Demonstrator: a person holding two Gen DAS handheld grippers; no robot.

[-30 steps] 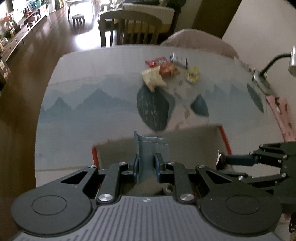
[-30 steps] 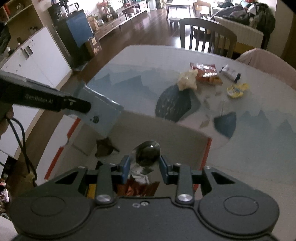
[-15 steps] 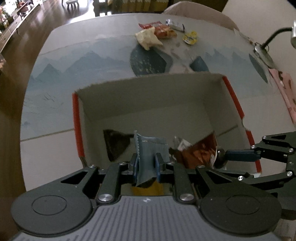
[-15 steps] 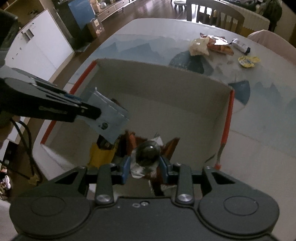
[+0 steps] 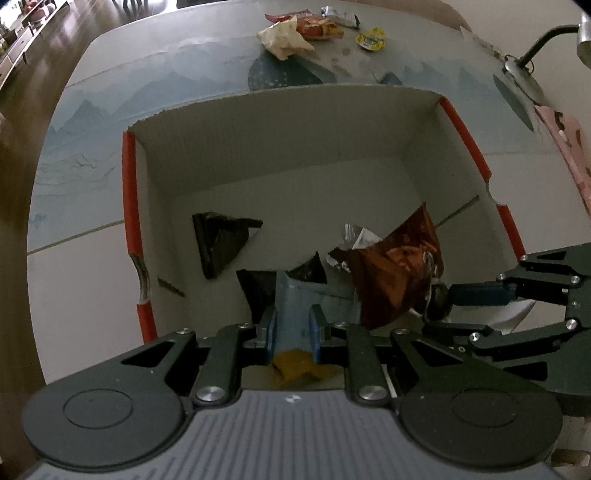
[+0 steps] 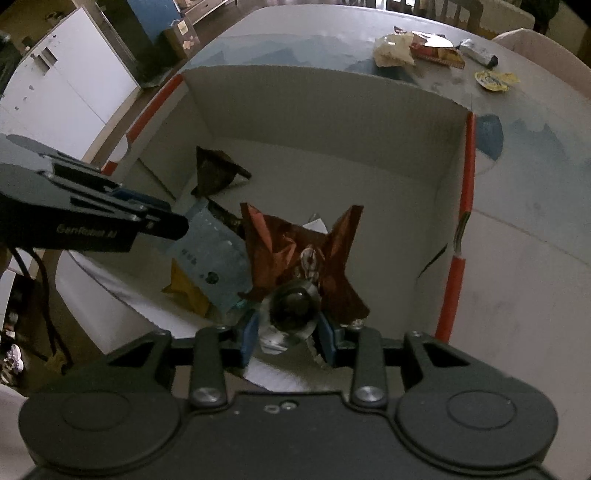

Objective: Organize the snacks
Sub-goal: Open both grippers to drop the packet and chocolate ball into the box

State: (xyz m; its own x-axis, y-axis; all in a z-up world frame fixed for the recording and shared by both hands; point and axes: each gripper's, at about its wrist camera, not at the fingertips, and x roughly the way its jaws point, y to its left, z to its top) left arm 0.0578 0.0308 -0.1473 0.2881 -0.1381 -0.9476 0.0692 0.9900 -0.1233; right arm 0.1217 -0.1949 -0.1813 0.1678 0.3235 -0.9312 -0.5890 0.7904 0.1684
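Observation:
My left gripper (image 5: 293, 326) is shut on a pale blue snack packet (image 5: 295, 302), low inside the white cardboard box (image 5: 131, 192) with red rims. The right wrist view shows the same left gripper (image 6: 162, 221) and blue packet (image 6: 214, 262) from the side. My right gripper (image 6: 290, 328) is shut on a dark round snack in a shiny wrapper (image 6: 291, 308), just over a brown foil bag (image 6: 295, 251). In the left wrist view the right gripper (image 5: 437, 299) comes in from the right beside that brown foil bag (image 5: 395, 280).
A dark triangular packet (image 5: 221, 240), a black packet (image 5: 258, 291) and a yellow packet (image 5: 295, 363) lie in the box. At the table's far side sit a cream bag (image 5: 284, 40), a red packet (image 5: 317, 27), a silver bar (image 5: 340, 14) and a yellow cup (image 5: 369, 38). A lamp (image 5: 524, 74) stands right.
Both grippers have sunk from above the box's near edge down into it, each still holding its snack. The box contents now fill the views.

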